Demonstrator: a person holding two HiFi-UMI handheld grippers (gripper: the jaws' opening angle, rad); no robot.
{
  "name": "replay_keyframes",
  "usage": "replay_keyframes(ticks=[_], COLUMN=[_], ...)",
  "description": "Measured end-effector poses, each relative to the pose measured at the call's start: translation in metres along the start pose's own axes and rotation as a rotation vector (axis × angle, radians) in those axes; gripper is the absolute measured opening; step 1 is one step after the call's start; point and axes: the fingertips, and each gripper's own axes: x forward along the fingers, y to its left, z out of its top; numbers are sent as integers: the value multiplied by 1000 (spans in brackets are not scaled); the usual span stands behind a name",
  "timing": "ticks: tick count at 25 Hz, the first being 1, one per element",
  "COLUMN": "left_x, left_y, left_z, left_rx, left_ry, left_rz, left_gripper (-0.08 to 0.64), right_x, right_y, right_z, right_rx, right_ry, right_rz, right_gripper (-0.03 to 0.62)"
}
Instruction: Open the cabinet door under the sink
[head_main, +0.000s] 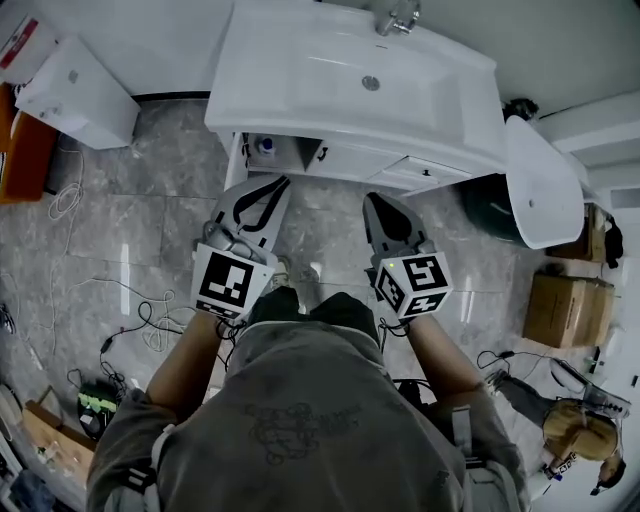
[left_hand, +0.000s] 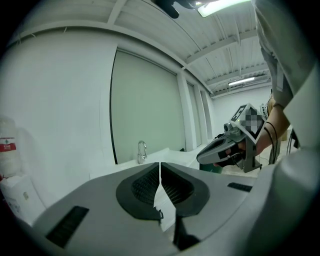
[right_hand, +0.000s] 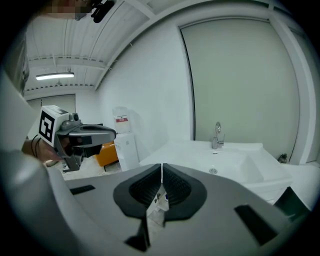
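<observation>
While both tools hang in front of the person's waist, the head view shows the left gripper (head_main: 279, 182) and the right gripper (head_main: 375, 198) aimed at the sink (head_main: 300, 70). They are side by side and well apart from it, which reads as a ready stance rather than a reach. Ahead of the left gripper and slightly to its left, the cabinet door (head_main: 238, 162) shows as a thin white strip seen edge-on, jutting from under the sink toward the person. It looks swung open, since a bottle (head_main: 265, 146) shows inside the cabinet just beside it. Its visible top edge runs from the cabinet out toward the left gripper. I judge its long axis to be upright, from floor (head_main: 150, 220) to sink, though from above that cannot be seen. A black handle (head_main: 322, 153) sits on the closed front, ahead of the gap between the two grippers.

In the left gripper view, the jaws are pressed together with only a hairline slit and nothing between them. Beyond them stands the faucet (left_hand: 141, 150), and the right gripper floats off to the right. The door lies below the jaws, out of sight.

In the right gripper view, the jaws are likewise closed on nothing and point over the sink, with the left gripper off to the left. No door is visible.
</observation>
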Motion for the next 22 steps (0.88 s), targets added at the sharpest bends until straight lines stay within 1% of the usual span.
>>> replay_keyframes(ticks=[6, 9, 11, 13, 17, 20, 22], left_x=[37, 55, 67, 78, 97, 110, 120], left_y=[17, 24, 28, 30, 30, 28, 27], left_z=[-40, -61, -76, -93, -124, -150, -166], left_rx=[-31, -43, -63, -81, -101, -132, -149], left_ry=[58, 79, 92, 108, 135, 166, 185], left_rz=[28, 50, 62, 71, 90, 91, 89], left_gripper=[23, 21, 23, 22, 23, 23, 23], right_x=[60, 86, 102, 118, 145, 166, 181], right_y=[-28, -40, -47, -54, -62, -71, -78], right_z=[-33, -54, -70, -86, -121, -145, -159], right_rx=[41, 75, 80, 87, 140, 149, 164], right_ry=[3, 16, 27, 46, 110, 148, 153], right_rz=[-38, -38, -37, -34, -3, -10, -5], right_gripper=[29, 30, 31, 31, 31, 31, 31])
